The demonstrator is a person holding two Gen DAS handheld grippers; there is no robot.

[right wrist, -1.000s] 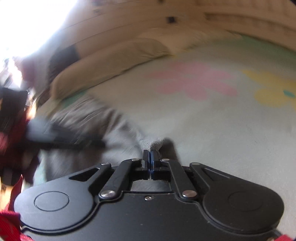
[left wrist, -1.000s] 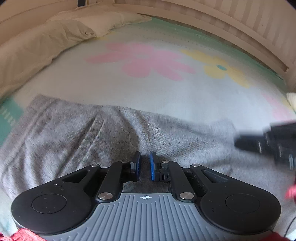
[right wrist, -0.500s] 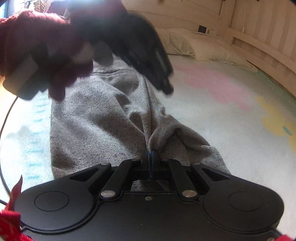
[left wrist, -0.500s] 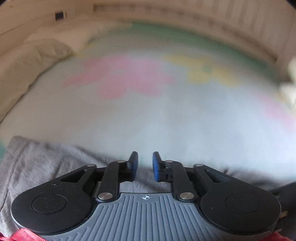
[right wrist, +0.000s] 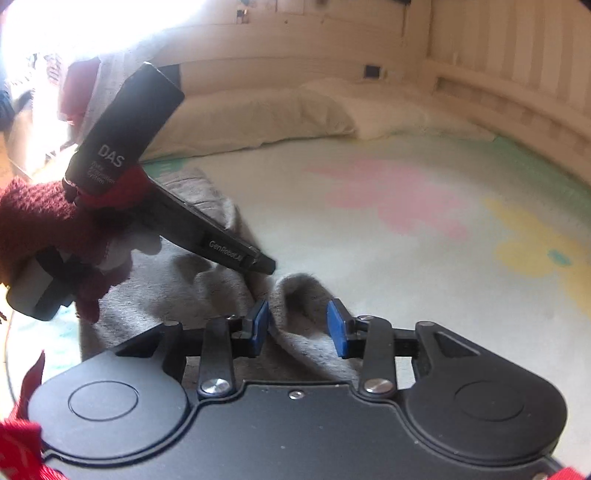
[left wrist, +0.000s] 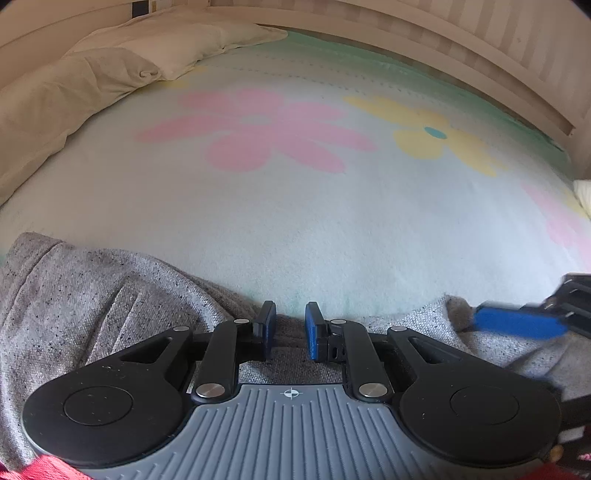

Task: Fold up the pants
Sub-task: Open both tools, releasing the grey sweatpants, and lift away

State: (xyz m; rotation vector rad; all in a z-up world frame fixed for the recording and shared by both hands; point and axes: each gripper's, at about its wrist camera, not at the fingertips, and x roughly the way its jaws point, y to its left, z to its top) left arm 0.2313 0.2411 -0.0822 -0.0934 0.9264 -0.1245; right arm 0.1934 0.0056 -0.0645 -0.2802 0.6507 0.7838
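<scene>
The grey speckled pants (left wrist: 92,295) lie on a flowered bedspread (left wrist: 295,206), along the near edge. My left gripper (left wrist: 290,330) is open just above the pants' far edge, nothing between its blue pads. My right gripper (right wrist: 298,325) is open, with a raised fold of the pants (right wrist: 295,295) lying loose between its pads. In the left wrist view the right gripper's blue pad (left wrist: 517,325) shows blurred at the right, by the cloth. In the right wrist view the left gripper's black body (right wrist: 177,206) is held by a red-gloved hand (right wrist: 48,225) above the pants.
Cream pillows (left wrist: 110,70) line the far left of the bed. A slatted wooden bed frame (left wrist: 443,33) runs along the far side and right. The bedspread has a pink flower (left wrist: 258,129) and a yellow flower (left wrist: 436,136).
My right gripper was shut on a pants fold and has opened, leaving the fold on the bed. My left gripper opened slightly wider and moved to the pants' far edge.
</scene>
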